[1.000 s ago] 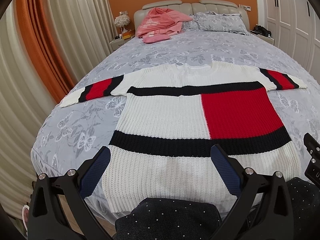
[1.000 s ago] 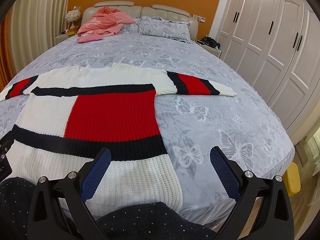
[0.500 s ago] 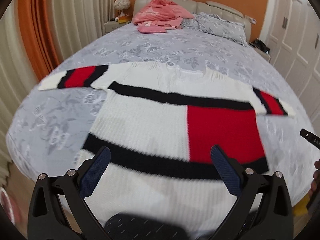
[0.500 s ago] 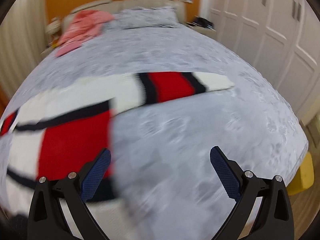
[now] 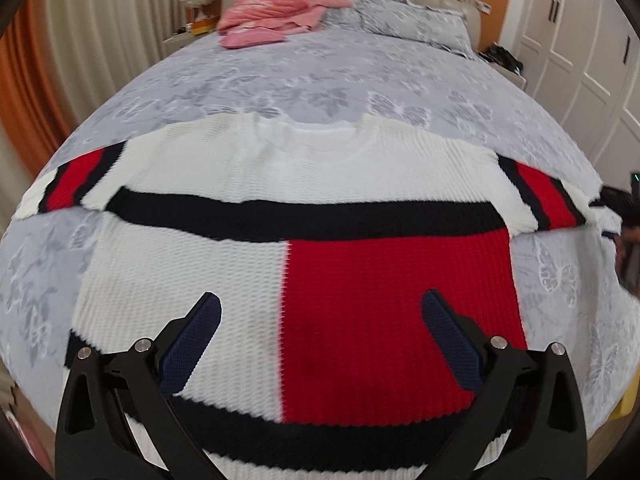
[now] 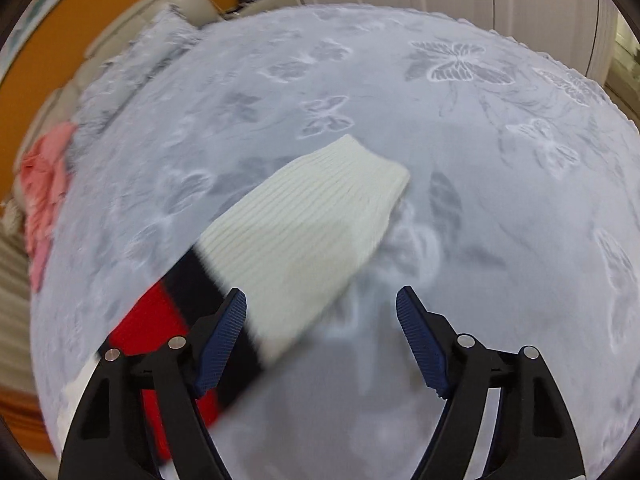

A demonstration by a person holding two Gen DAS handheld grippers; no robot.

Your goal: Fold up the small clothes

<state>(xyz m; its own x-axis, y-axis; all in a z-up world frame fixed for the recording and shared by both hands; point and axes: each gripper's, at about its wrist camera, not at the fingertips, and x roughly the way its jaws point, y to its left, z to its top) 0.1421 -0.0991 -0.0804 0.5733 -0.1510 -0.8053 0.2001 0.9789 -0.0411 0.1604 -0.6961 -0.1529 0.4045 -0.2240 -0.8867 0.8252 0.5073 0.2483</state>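
On my left wrist view, the left gripper hangs wide open above the sweater, flat on the bed. On the right, my right gripper is closing, apparently empty, over the cuff.

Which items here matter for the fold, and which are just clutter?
In play:
- knit sweater, spread flat on the bed
- its sleeve cuff, under the right gripper, whose jaws are closing with nothing gripped
- left gripper, open over the sweater body

Lying about:
- pink clothes by the headboard
- pillow
- bedspread
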